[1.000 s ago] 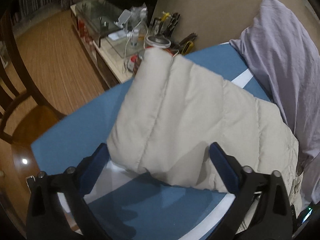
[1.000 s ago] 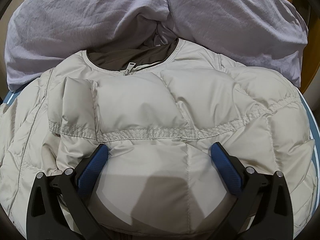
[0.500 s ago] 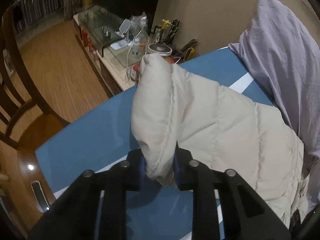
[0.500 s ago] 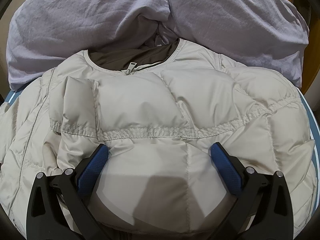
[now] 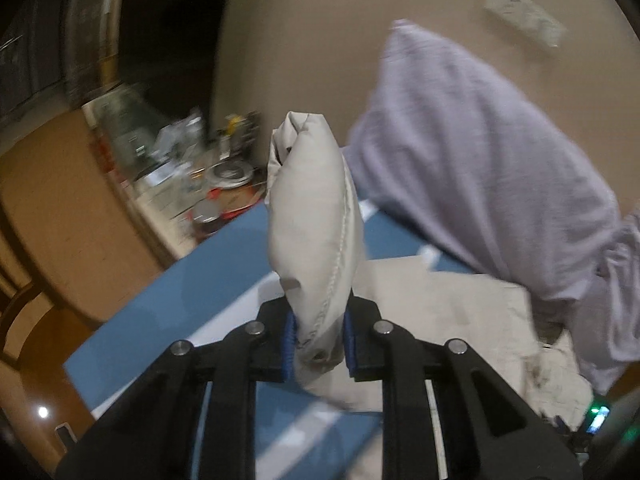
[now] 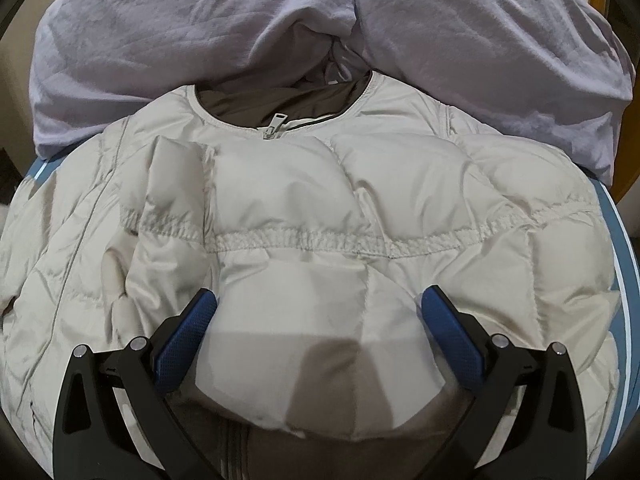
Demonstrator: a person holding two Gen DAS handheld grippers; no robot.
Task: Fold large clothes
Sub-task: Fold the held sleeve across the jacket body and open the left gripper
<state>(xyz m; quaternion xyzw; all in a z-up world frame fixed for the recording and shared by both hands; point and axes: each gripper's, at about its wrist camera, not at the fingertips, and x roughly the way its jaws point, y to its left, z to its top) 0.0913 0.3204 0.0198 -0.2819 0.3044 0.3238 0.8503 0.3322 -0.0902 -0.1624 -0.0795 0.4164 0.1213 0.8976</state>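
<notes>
— Where's the jacket?

— Spread on the blue bench (image 6: 624,280), collar toward the lilac bedding (image 6: 200,32). My left claw (image 5: 318,342) has just closed on the sleeve (image 5: 314,216), pads pinching it, sleeve standing up.

— And the right?

— My right claw (image 6: 320,336) is wide, straddling the jacket (image 6: 304,200) at its chest.

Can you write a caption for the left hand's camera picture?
Left gripper pinches the cream puffer jacket's sleeve above the blue table.
</notes>
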